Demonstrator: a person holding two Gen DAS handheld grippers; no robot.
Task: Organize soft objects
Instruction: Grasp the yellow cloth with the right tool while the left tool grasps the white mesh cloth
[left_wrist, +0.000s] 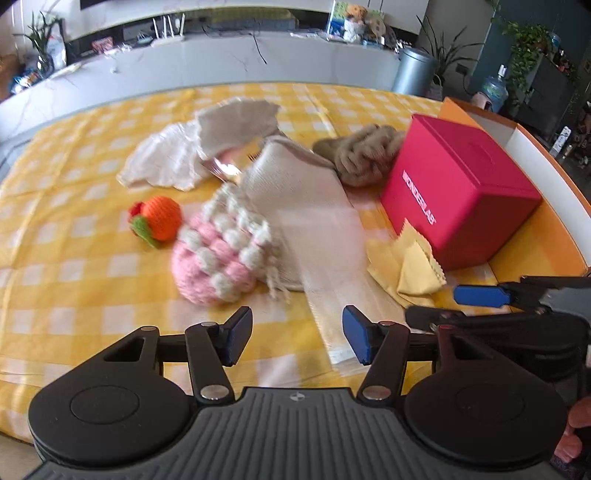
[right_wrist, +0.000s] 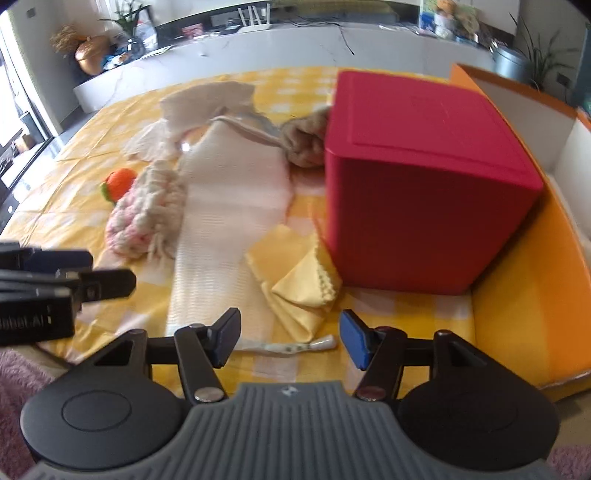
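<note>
Yellow-and-white check cloth covers the surface (left_wrist: 66, 229) you are working over. From your left: a crocheted orange fruit (left_wrist: 159, 218) sits at about nine o'clock of the heap, then a pink-and-cream knitted piece (left_wrist: 218, 258), then the long cream towel (left_wrist: 317, 236) running toward you, with white cloths (left_wrist: 166, 158) and a tan plush knot (left_wrist: 364, 157) behind it at twelve. A folded yellow cloth (right_wrist: 295, 280) lies at the foot of the red box (right_wrist: 424, 192), which stands in the orange tray (right_wrist: 517, 295) at three o'clock.

Your left tool (left_wrist: 297, 338) is released, empty, above the towel's near end. Your right tool (right_wrist: 288, 341) is also parted and empty, just before the yellow cloth's corner.

You look to be at the approach, nothing gathered yet. Next, probably, lower onto one soft piece and pinch a fold, not the tablecloth beneath.

Beyond the surface runs a pale counter (left_wrist: 221, 59) with houseplants and clutter.
</note>
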